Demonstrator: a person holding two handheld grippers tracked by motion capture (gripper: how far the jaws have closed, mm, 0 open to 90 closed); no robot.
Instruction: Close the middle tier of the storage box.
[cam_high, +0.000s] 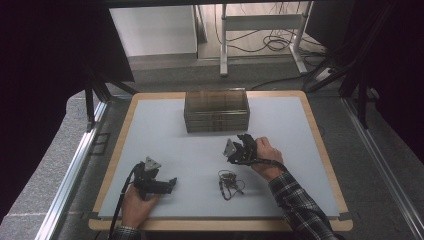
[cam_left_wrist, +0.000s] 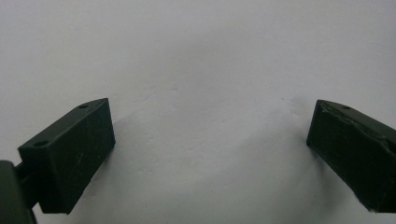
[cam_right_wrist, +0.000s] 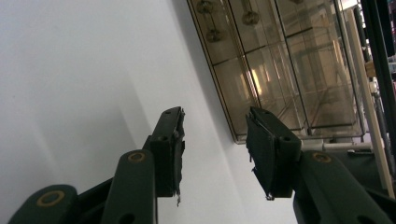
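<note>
A smoky clear box with stacked drawers stands at the far middle of the grey mat. In the right gripper view its compartments hold small round trinkets. My right gripper rests just in front of the box and points at it. Its jaws stand open with nothing between them. A small dark tangle of thin chain or wire lies on the mat, near the right wrist. My left gripper lies low at the near left, pointing right. There its jaws are wide open over bare mat.
The mat sits on a wooden-edged table. Metal rails run along both sides. Beyond the far edge are a white table frame and loose cables on the floor.
</note>
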